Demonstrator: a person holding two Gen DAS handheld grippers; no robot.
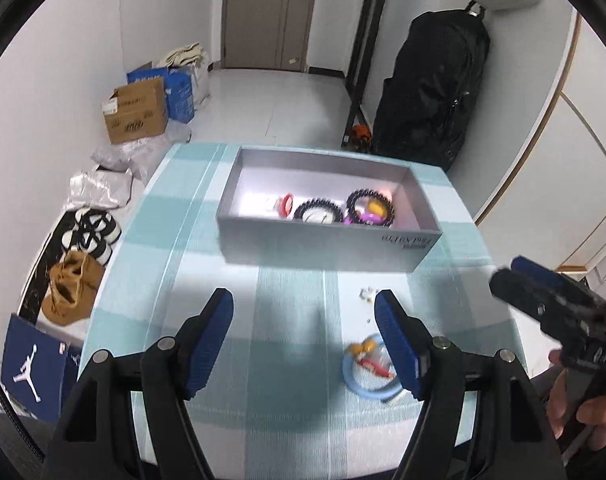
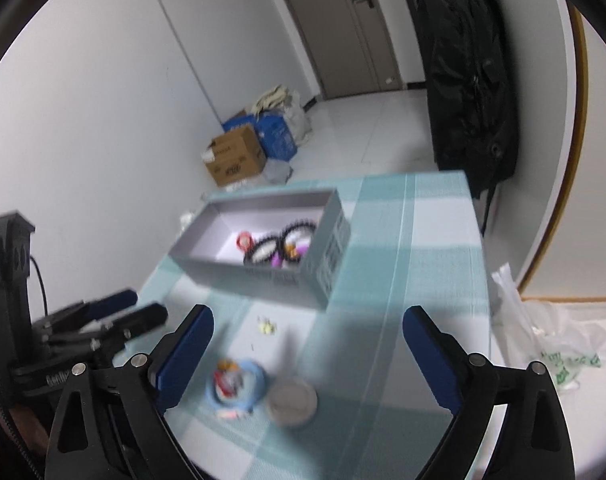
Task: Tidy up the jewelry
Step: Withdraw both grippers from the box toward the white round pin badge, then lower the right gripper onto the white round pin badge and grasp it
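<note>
An open grey box (image 1: pixel 323 248) stands on the checked teal tablecloth (image 1: pixel 263 300). Inside lie two black beaded bracelets (image 1: pixel 318 210), a red ring (image 1: pixel 288 204) and purple and yellow pieces. Nearer to me, a light-blue bangle (image 1: pixel 363 380) rings some small orange and red trinkets, and a small white piece (image 1: pixel 367 294) lies beyond it. My left gripper (image 1: pixel 307 336) is open over bare cloth, its right finger beside the bangle. My right gripper (image 2: pixel 309 356) is wide open above the bangle (image 2: pixel 239 384) and a round clear disc (image 2: pixel 293 400). Neither holds anything.
The box (image 2: pixel 255 276) sits toward the table's far side. My left gripper (image 2: pixel 147 306) shows at the right view's left edge. Cardboard boxes (image 1: pixel 137 114), shoes (image 1: pixel 91 232) and bags lie on the floor left. A black bag (image 1: pixel 431 88) hangs behind; a plastic bag (image 2: pixel 559 344) lies right.
</note>
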